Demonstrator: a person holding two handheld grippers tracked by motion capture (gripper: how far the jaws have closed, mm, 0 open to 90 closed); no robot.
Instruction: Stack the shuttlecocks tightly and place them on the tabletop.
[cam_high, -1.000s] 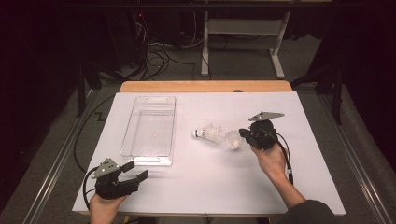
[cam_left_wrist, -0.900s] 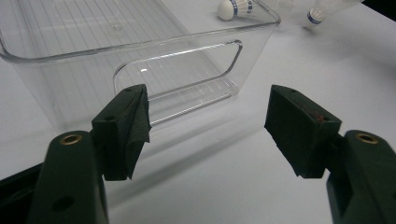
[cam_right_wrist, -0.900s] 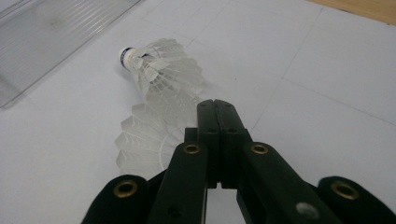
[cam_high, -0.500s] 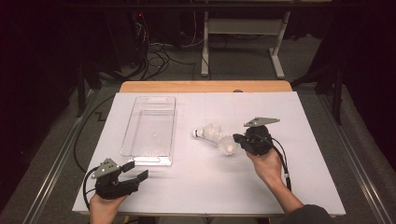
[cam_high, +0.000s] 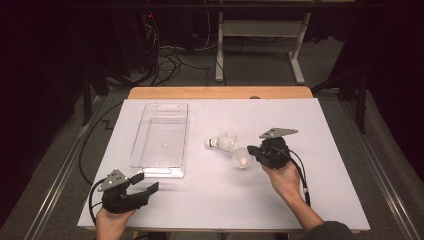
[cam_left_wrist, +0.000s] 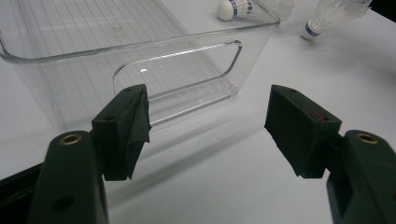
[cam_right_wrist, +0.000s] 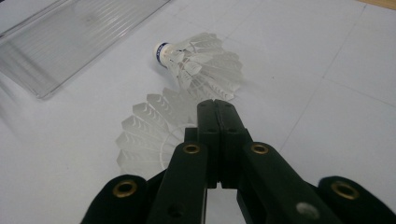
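Pinching the feather skirt of the nearer shuttlecock (cam_right_wrist: 149, 135) is what the right gripper (cam_right_wrist: 216, 109) is being used for: its jaws are pressed together on the skirt's rim, and the shuttlecock is being held just off to the right of the clear bin (cam_high: 161, 140) in the high view. A second shuttlecock (cam_right_wrist: 201, 63) is lying on the white table cover (cam_high: 320, 125), touching or nearly touching the held one, its cork pointing toward the bin. The left gripper (cam_left_wrist: 208, 123) is being kept near the bin's near end wall, jaws spread wide with nothing between them.

Several risks are being run, as a judgement. The thin feathers are likely being bent or crushed by so tight a grip on the rim alone. With the hold so far from the cork, the shuttlecock may be swung or slipped free while being carried. The neighbouring shuttlecock may be snagged and dragged along, and the light bin may be nudged if the rim is being clipped.
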